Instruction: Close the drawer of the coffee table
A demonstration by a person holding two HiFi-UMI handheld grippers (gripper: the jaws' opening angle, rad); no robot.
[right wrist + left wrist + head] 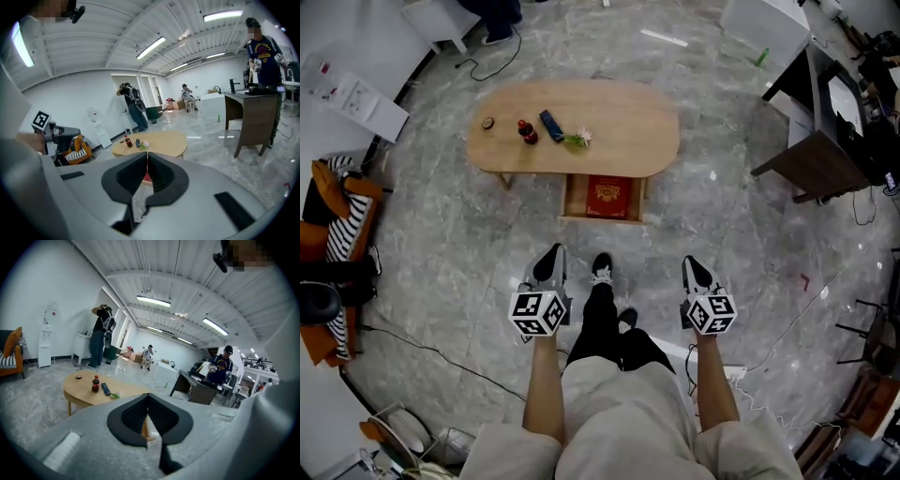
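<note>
Step in hand: approach. The drawer [602, 220] stands pulled out from under the oval worktop [619, 122], on the side facing the person. A flat red item [607, 197] lies inside it. A bottle [527, 131], a dark remote [551, 126] and a small flower sprig [577, 139] sit on the left half of the worktop.

The left hand-held gripper [551, 253] and the right hand-held gripper [692, 264] are held in front of the body above the floor, well apart from the drawer. Each has its jaws pressed together with nothing between them.

Next move, as judged: bring one hand-held gripper forward and down to the drawer's front panel. With the jaws together as a blunt tip, set it against the middle of the panel. Push straight towards the worktop until the front sits flush. An off-centre push could skew the drawer.
</note>
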